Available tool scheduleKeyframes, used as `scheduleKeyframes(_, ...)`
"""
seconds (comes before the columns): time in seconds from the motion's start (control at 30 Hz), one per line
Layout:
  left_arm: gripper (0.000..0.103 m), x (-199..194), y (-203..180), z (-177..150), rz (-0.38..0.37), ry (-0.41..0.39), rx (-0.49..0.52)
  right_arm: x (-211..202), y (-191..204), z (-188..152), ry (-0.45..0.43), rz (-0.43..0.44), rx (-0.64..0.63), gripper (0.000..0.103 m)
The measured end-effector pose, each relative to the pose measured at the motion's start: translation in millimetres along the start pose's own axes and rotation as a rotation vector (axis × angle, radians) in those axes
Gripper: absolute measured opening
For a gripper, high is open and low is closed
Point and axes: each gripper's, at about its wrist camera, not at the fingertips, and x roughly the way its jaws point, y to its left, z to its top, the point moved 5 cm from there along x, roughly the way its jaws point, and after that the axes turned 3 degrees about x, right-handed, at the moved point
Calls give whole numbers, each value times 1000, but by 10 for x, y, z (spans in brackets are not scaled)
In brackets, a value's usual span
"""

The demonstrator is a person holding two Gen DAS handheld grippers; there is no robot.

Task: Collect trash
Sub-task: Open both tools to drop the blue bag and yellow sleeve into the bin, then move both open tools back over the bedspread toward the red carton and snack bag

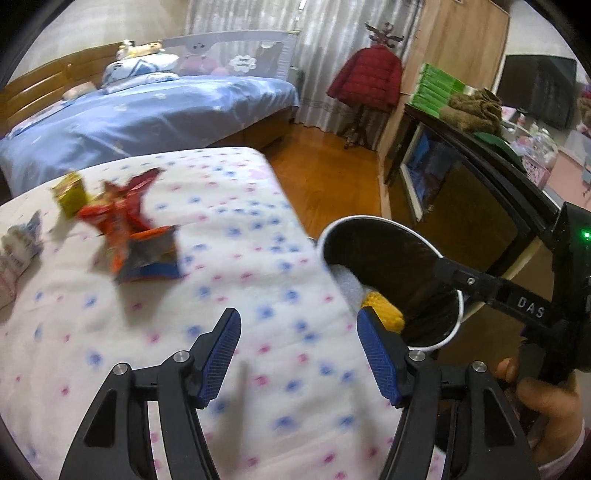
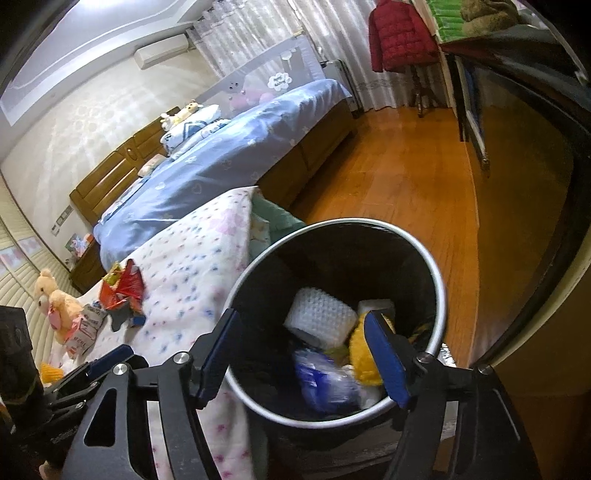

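1. A home bedroom: large wooden-framed bed (image 2: 221, 155) under a blue quilt (image 1: 147, 110), pillows and a plush toy at the headboard.
2. Nearer, a second mattress in a dotted white sheet (image 1: 221, 258), snack wrappers (image 1: 125, 218) near its far left corner.
3. Red padded jacket (image 1: 369, 77) on a coat stand beside pale curtains (image 2: 258, 33).
4. Wood plank floor (image 2: 406, 177), wall air conditioner (image 2: 160, 50), teddy bear (image 2: 55, 299).

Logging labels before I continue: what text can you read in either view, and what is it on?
"DAS": white letters on the right gripper's black finger, left wrist view.
Red snack wrappers: print blurred, unreadable.
Pink-and-white pack beside the teddy bear: red lettering too small to read.
Bed rail cloud sign: illegible.
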Motion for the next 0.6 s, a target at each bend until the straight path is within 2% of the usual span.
scheduleKeyframes(0.3, 65, -421, 466, -195, 85, -27, -82, 115, 525, -150, 31, 86, -59, 72)
scheduleKeyframes(0.6, 65, -776, 1027, -389, 170, -45, -186, 267, 1147, -446, 81, 185, -157, 72)
